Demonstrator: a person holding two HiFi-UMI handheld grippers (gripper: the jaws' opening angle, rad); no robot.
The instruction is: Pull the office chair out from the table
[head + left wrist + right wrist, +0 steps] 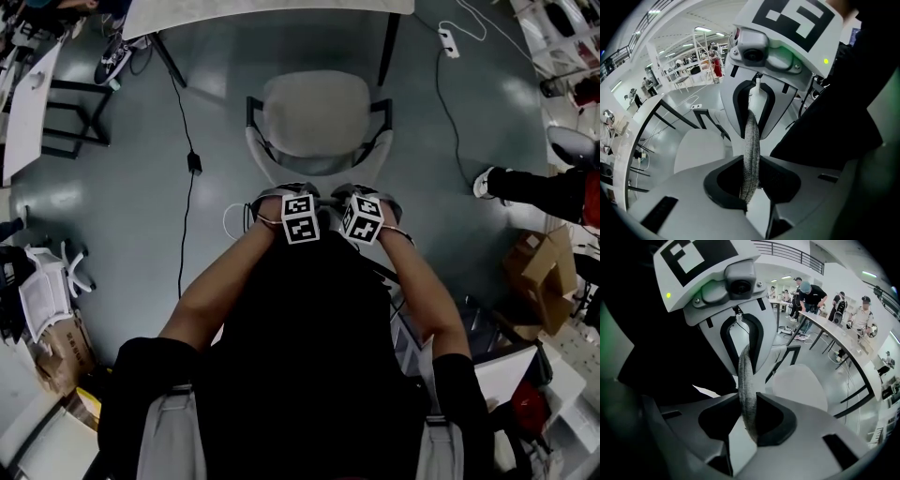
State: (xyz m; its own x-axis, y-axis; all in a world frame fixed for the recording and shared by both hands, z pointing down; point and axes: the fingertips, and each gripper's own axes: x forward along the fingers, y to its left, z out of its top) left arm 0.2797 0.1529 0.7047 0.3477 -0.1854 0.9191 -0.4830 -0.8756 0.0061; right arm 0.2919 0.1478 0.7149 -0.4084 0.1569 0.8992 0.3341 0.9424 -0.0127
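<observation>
Near the table (262, 14), left tongs (750, 178) and right tongs (749, 414) clamp the office chair backrest (751, 136)

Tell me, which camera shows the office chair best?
The head view: the whole office chair shows from above, seat and armrests. Each gripper view shows only its grey backrest edge pinched in the left tongs or right tongs, plus some seat.

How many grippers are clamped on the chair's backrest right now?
2. The left gripper pinches the backrest's top edge left of centre; the right gripper pinches it right of centre. None hidden.
</observation>
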